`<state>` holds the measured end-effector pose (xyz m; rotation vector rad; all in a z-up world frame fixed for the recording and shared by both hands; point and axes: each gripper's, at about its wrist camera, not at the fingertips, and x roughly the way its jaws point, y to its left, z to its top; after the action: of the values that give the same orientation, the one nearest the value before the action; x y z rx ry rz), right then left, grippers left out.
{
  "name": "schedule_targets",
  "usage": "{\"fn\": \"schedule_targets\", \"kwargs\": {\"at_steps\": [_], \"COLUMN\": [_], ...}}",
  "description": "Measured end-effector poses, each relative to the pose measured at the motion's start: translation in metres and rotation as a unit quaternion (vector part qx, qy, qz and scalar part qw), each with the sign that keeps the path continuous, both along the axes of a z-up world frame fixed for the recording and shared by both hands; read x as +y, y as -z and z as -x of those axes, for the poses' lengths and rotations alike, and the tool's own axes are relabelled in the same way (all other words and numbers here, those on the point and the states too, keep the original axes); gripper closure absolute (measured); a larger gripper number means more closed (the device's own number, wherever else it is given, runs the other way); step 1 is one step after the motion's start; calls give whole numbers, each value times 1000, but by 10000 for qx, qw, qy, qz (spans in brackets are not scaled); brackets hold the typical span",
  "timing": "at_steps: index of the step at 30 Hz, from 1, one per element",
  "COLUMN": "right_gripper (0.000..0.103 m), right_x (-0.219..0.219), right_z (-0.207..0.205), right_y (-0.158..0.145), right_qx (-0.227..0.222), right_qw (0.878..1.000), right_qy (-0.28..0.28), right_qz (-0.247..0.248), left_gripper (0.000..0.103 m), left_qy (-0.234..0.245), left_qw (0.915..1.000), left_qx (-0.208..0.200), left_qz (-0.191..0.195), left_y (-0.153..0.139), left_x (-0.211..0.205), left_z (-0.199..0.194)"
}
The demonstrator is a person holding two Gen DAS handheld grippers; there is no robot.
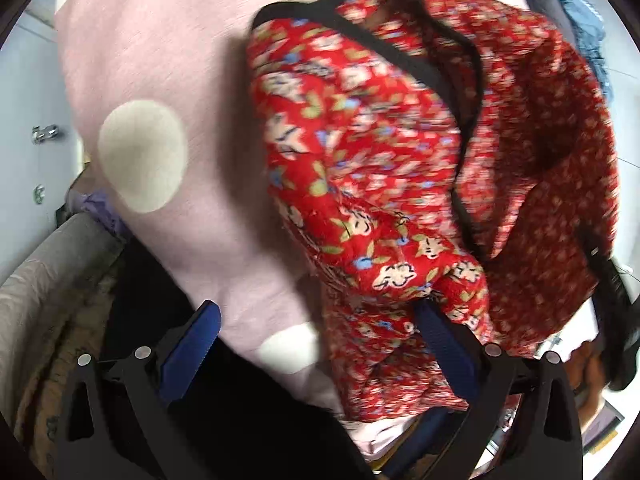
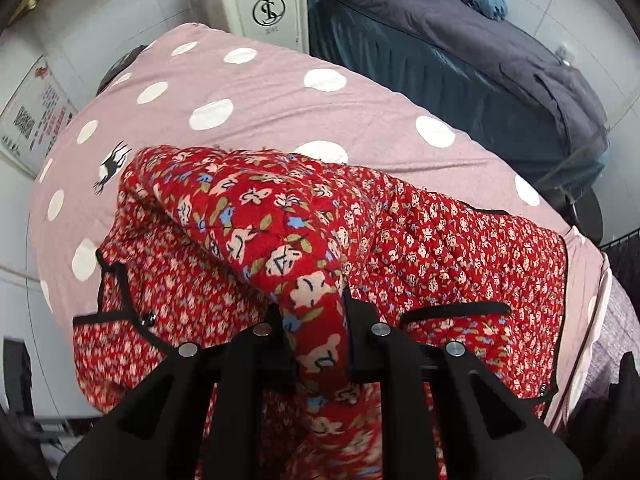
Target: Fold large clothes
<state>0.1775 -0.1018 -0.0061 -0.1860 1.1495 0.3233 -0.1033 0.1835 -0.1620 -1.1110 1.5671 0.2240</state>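
Here, right hand-held gripper (image 2: 311,320) clamped on red floral jacket (image 2: 256,216), left hand-held gripper (image 1: 320,320) wide

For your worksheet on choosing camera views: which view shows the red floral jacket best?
The right wrist view: the jacket lies sharp and nearly whole across the dotted sheet, one fold pinched in the right gripper. The left wrist view shows only a blurred, bunched part beside the open left gripper.

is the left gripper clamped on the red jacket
No, the left gripper stands wide open, with the red jacket draped against one finger only, over the pink spotted sheet.
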Motion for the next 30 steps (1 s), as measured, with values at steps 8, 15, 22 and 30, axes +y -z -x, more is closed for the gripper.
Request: {"fn": "schedule_targets", "kwargs": {"at_steps": [8, 15, 22, 30], "right_gripper": [87, 87, 87, 88], "right_x": [-48, -54, -52, -101], "right_z": [23, 40, 63, 91], "right_y": [-33, -31, -46, -154], "right_qx": [-202, -188, -442, -1579], "right_qw": [9985, 9977, 9966, 9786], "right_qy": [407, 550, 559, 897], "right_qz": [-310, -349, -416, -969], "left_gripper": [7, 7, 89, 95], "left_qy": [-871, -606, 204, 489], "left_qw": [9925, 9975, 9993, 9869], "left_qx": [-313, 291, -237, -1495], "left_qz": [793, 221, 191, 359], "left_y": [-19, 13, 6, -87], "left_x": [15, 5, -18, 20], "left_z": [39, 2, -30, -30]}}
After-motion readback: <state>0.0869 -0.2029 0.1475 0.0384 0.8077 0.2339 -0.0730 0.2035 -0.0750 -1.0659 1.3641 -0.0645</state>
